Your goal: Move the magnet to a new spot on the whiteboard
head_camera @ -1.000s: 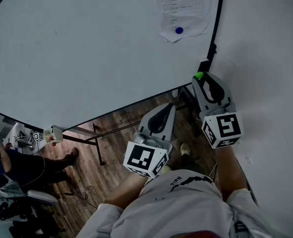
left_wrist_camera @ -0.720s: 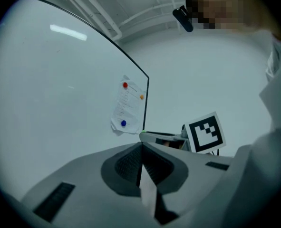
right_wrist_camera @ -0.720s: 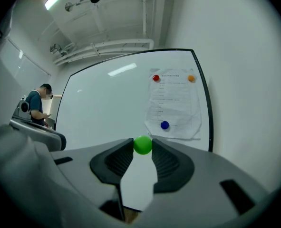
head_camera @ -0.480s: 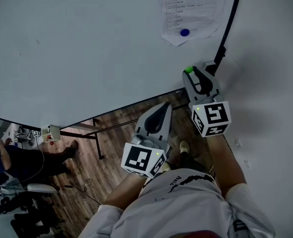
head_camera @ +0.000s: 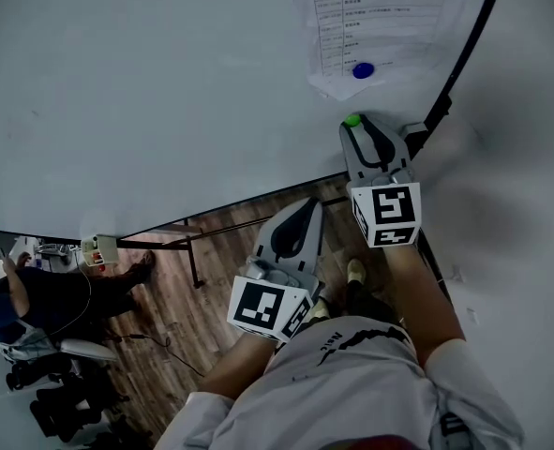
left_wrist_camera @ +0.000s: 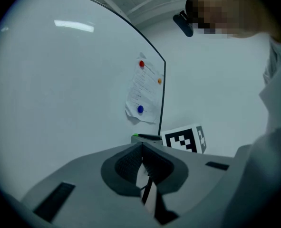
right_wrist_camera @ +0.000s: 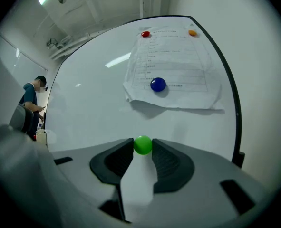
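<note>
A small green magnet (right_wrist_camera: 142, 145) is pinched between the tips of my right gripper (right_wrist_camera: 142, 146), which is shut on it; in the head view the green magnet (head_camera: 351, 120) sits at the tip of the right gripper (head_camera: 353, 126), close to the whiteboard (head_camera: 145, 92) near its lower right corner. A paper sheet (right_wrist_camera: 171, 75) hangs on the board, held by a blue magnet (right_wrist_camera: 158, 84), a red magnet (right_wrist_camera: 145, 34) and an orange magnet (right_wrist_camera: 192, 33). My left gripper (head_camera: 300, 216) is shut with nothing in it, held low in front of the body.
The whiteboard's black frame edge (head_camera: 464, 45) runs just right of the paper, with a white wall (head_camera: 520, 176) beyond. Below the board are its stand legs (head_camera: 192, 261) on a wooden floor. A person (head_camera: 33, 303) sits at the lower left by some equipment.
My right gripper, with the green magnet in it, has moved up and left towards the paper. The left gripper has stayed about where it was.
</note>
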